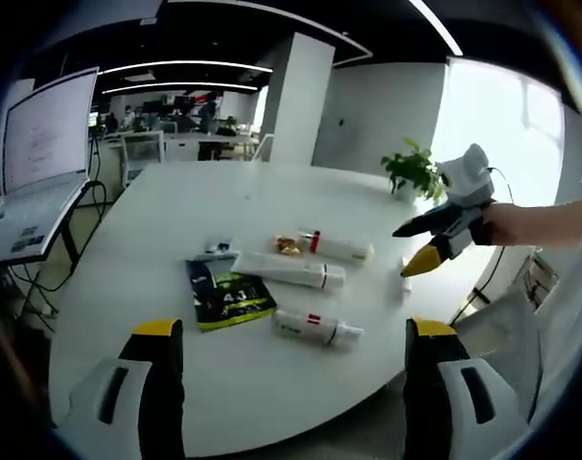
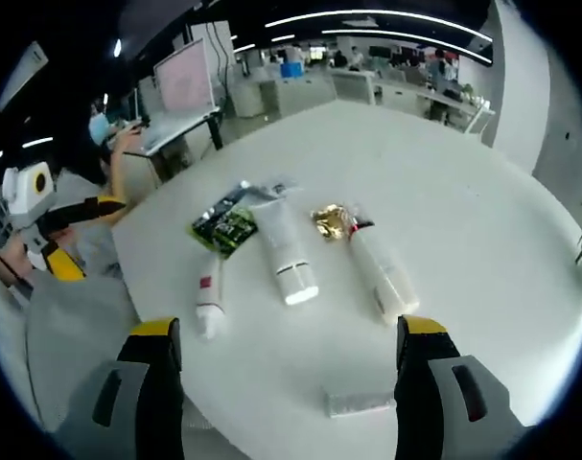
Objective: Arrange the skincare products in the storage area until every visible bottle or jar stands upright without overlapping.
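Note:
Three white tubes lie flat on the round white table (image 1: 156, 230): a small one (image 1: 314, 328) (image 2: 207, 292), a large one (image 1: 289, 270) (image 2: 283, 244), and one with a red band (image 1: 337, 247) (image 2: 382, 273). Beside them lie a green-black sachet (image 1: 225, 295) (image 2: 225, 228), a gold packet (image 1: 289, 246) (image 2: 329, 220) and a small white flat piece (image 1: 406, 285) (image 2: 360, 401). My left gripper (image 1: 294, 328) (image 2: 80, 235) is open, held off the table's near edge. My right gripper (image 2: 289, 326) (image 1: 412, 249) is open above the table's opposite side, holding nothing.
An open laptop (image 1: 41, 163) (image 2: 183, 86) stands on a stand beside the table. A potted plant (image 1: 412, 171) sits at the table's far edge. The table edge (image 2: 156, 287) runs close to the small tube. Office desks fill the background.

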Demonstrator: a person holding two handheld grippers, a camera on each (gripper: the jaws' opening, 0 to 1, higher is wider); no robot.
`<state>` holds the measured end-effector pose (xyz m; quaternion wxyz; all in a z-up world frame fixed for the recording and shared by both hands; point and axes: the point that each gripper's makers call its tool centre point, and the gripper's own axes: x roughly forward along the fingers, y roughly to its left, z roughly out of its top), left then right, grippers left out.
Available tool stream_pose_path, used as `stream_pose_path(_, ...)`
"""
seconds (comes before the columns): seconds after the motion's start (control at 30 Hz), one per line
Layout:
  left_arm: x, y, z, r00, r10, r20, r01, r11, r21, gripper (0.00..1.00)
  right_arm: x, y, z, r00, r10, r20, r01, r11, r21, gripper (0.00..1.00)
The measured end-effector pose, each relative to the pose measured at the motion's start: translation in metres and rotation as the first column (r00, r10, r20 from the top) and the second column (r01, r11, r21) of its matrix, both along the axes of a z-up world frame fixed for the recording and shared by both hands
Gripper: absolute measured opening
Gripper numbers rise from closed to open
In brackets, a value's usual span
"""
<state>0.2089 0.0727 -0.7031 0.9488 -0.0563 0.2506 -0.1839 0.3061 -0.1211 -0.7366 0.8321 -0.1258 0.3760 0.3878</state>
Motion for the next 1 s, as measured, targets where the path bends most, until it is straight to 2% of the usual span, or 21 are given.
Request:
stream_pose_path(0.37, 0.001, 0.0, -0.003, 1.0, 0.0, -0.018, 0.0, 1.0, -0.011, 0.88, 0.01, 0.017, -0.013, 0.999, 0.04, -0.032, -0.04, 0.999, -0.018, 0.9)
stream_pose_path(0.63, 0.0, 0.0, -0.002, 1.0, 0.003, -0.021, -0.004, 1.0, -0.02, 0.88, 0.017, 0.033, -0.012, 0.997, 0.072, -0.028, -0.072, 0.997, -0.024, 0.9)
stream_pose_path(0.9, 0.0, 0.002, -0.002, 1.0, 0.011, -0.022, -0.012, 1.0, -0.027, 0.87, 0.023, 0.041, -0.02, 0.993, 0.109, -0.035, -0.111, 0.992, -0.052, 0.89)
stream_pose_path(1.0, 0.0, 0.003, -0.002, 1.0, 0.016, -0.024, -0.016, 0.999, -0.03, 0.87, 0.026, 0.043, -0.017, 0.993, 0.114, -0.038, -0.116, 0.992, -0.053, 0.9)
